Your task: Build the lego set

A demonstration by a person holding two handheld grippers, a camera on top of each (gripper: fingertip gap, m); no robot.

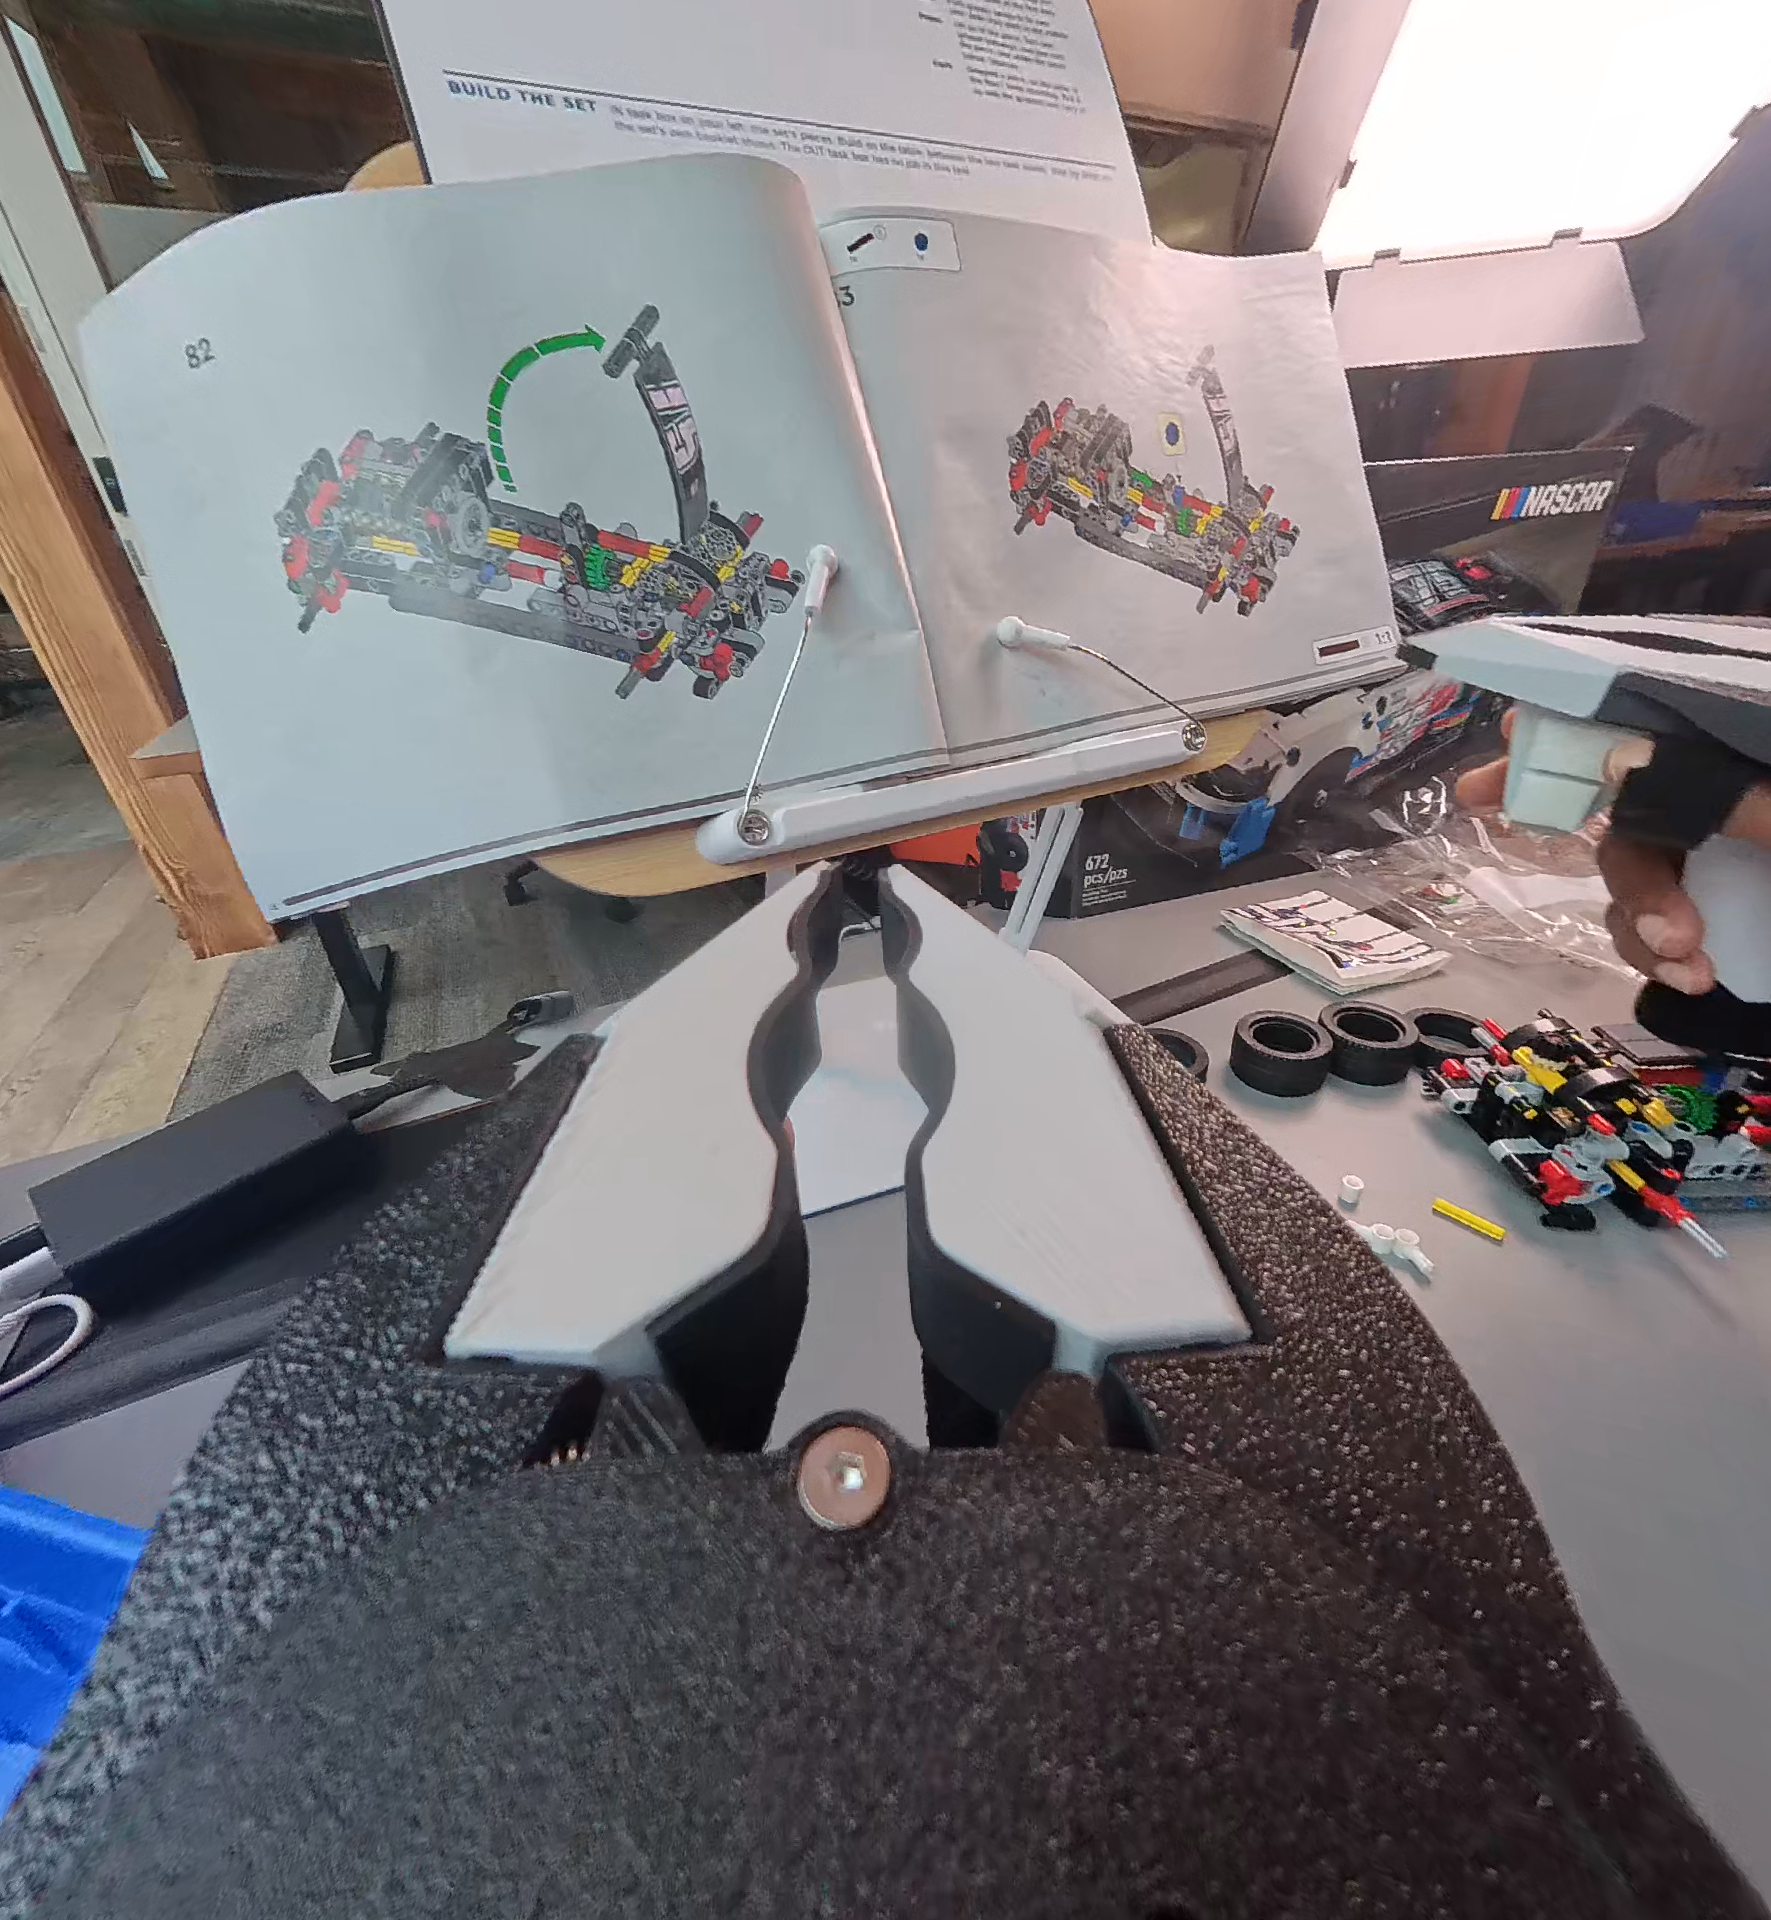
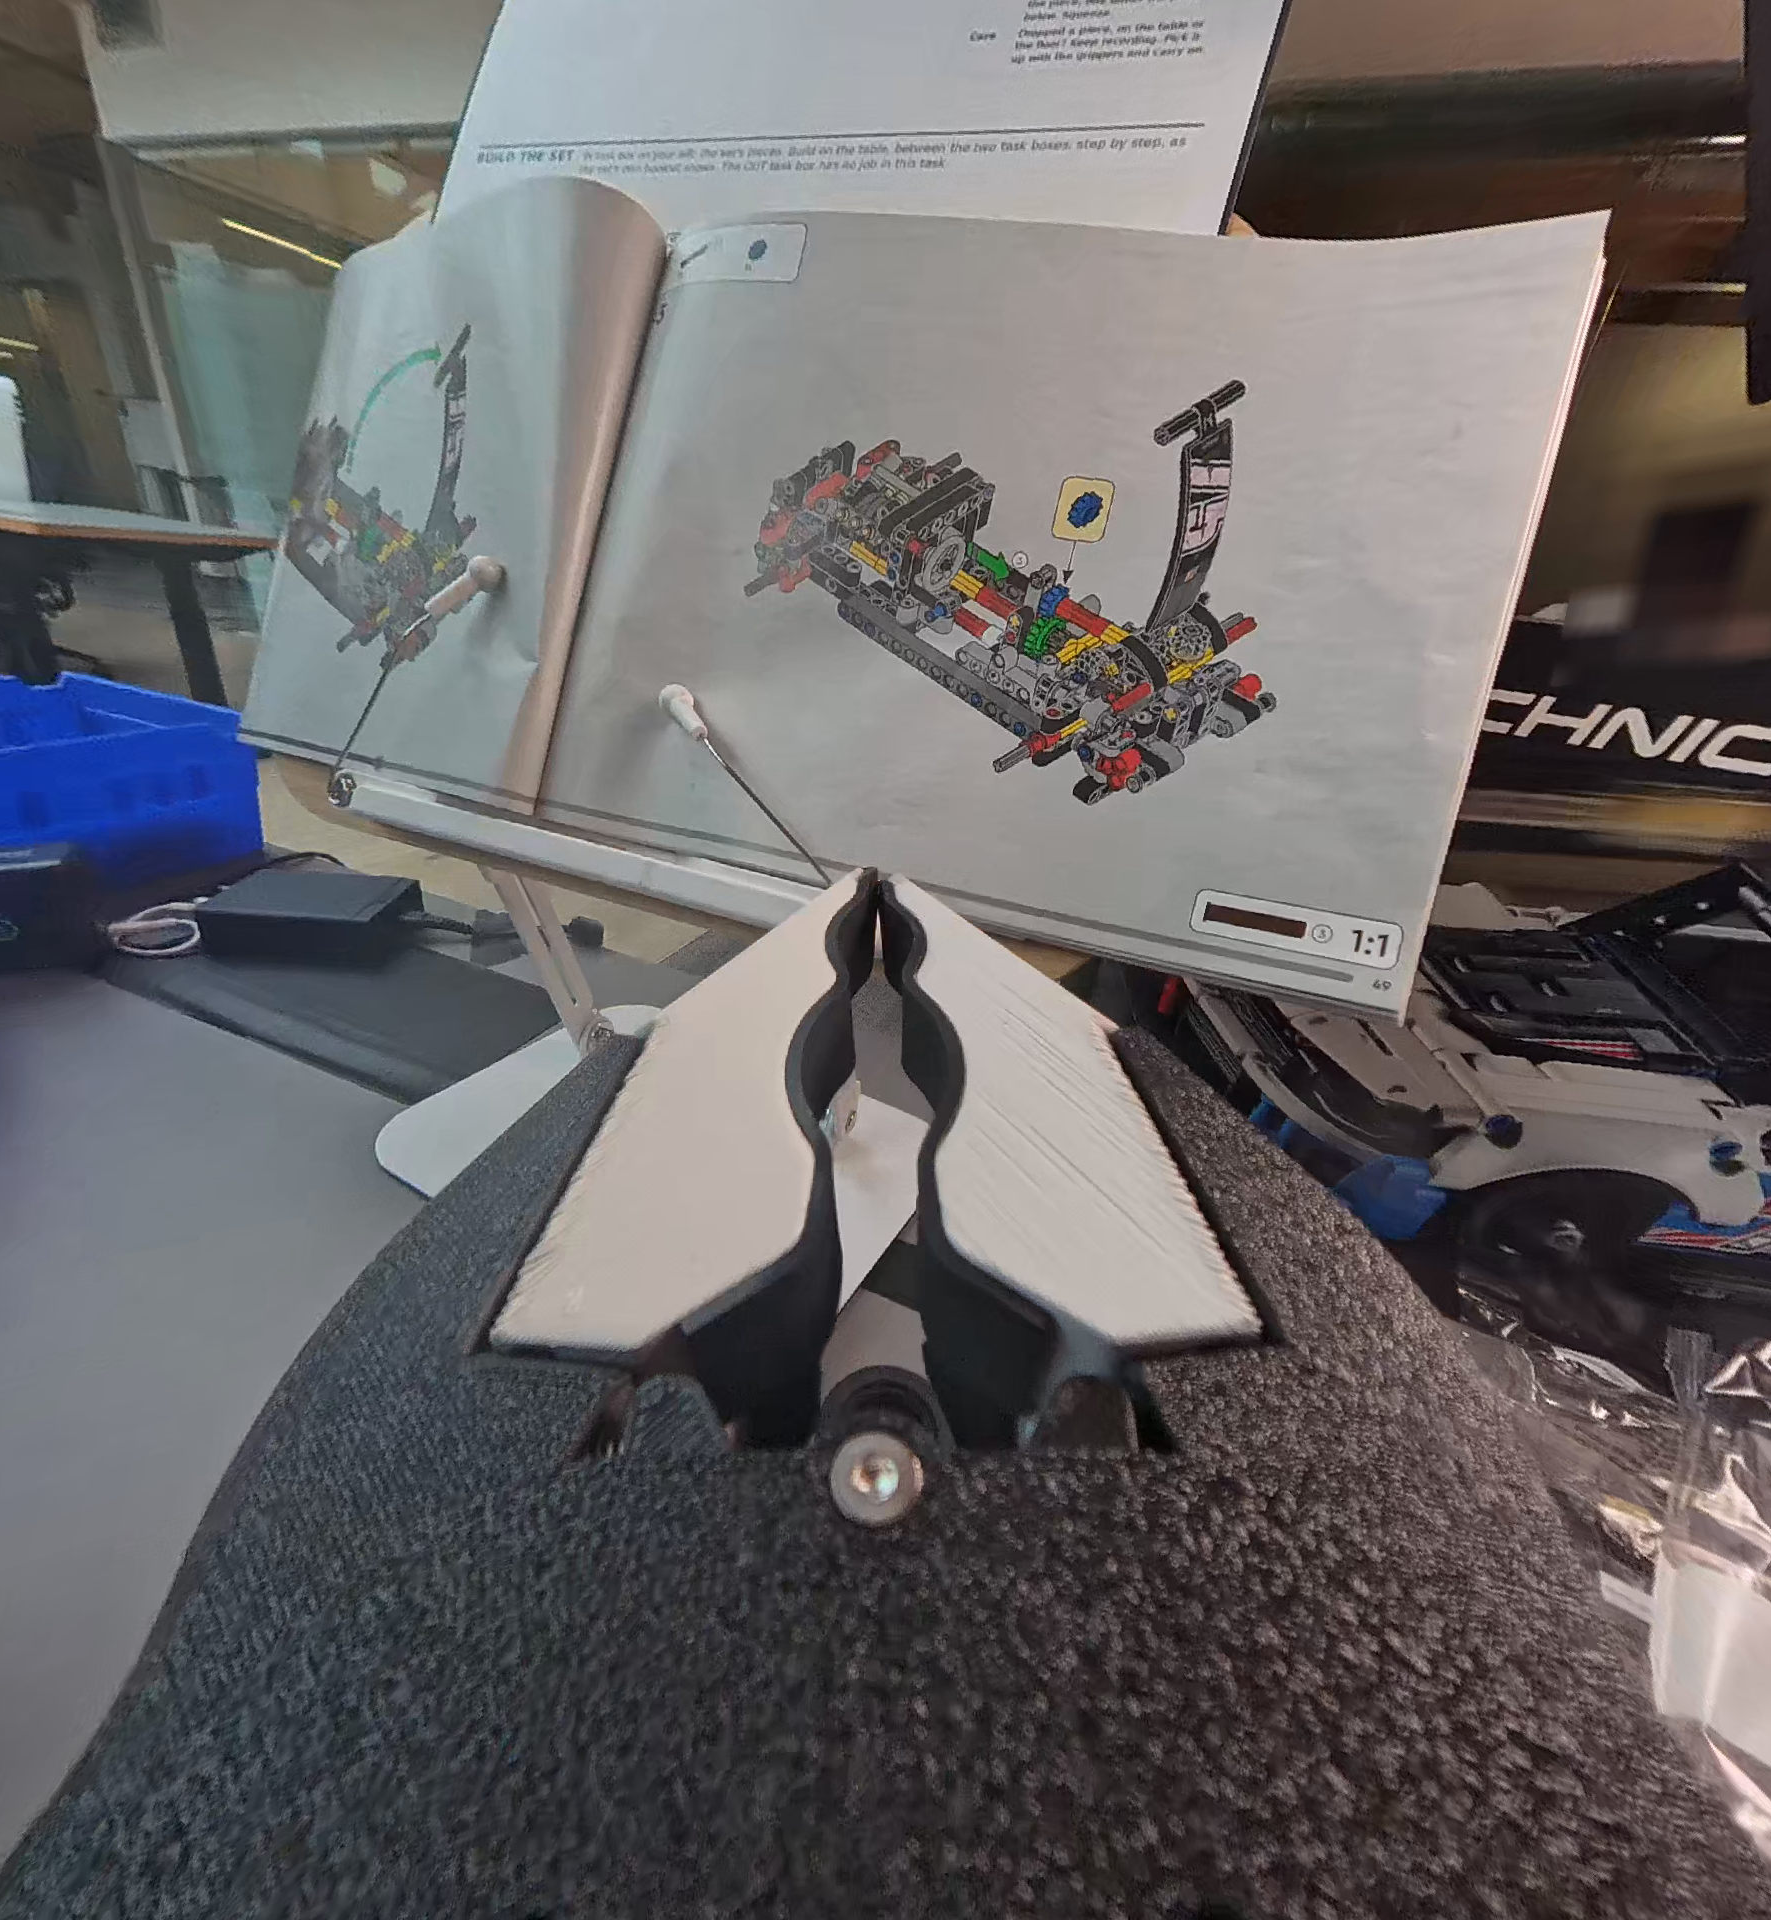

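While both grippers face the open grey instruction booklet (image 2: 1016,623) at 12 o'clock, step in hand judged as reading. Left gripper (image 1: 853,883) slightly parted, right gripper (image 2: 876,883) closed at tips, both empty. Part-built black, red and yellow lego chassis (image 1: 1629,1132) on table at 3 o'clock; next likely fetching a small blue gear.

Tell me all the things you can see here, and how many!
Instruction booklet: one, grey pages, open on the stand.
Book stand: one, white, behind the table.
Half-built lego car: one, black with red and yellow, on the table at right.
Tyres: three clear ones, black, in a row left of the car; more may be hidden.
Yellow stick: one, loose in front of the car.
Power brick: one, black, table's left.
Blue bin: one, far left.
Set box: one, black with a white car picture, behind the stand.
Left gripper: fingers slightly apart, empty.
Right gripper: fingers closed, empty.
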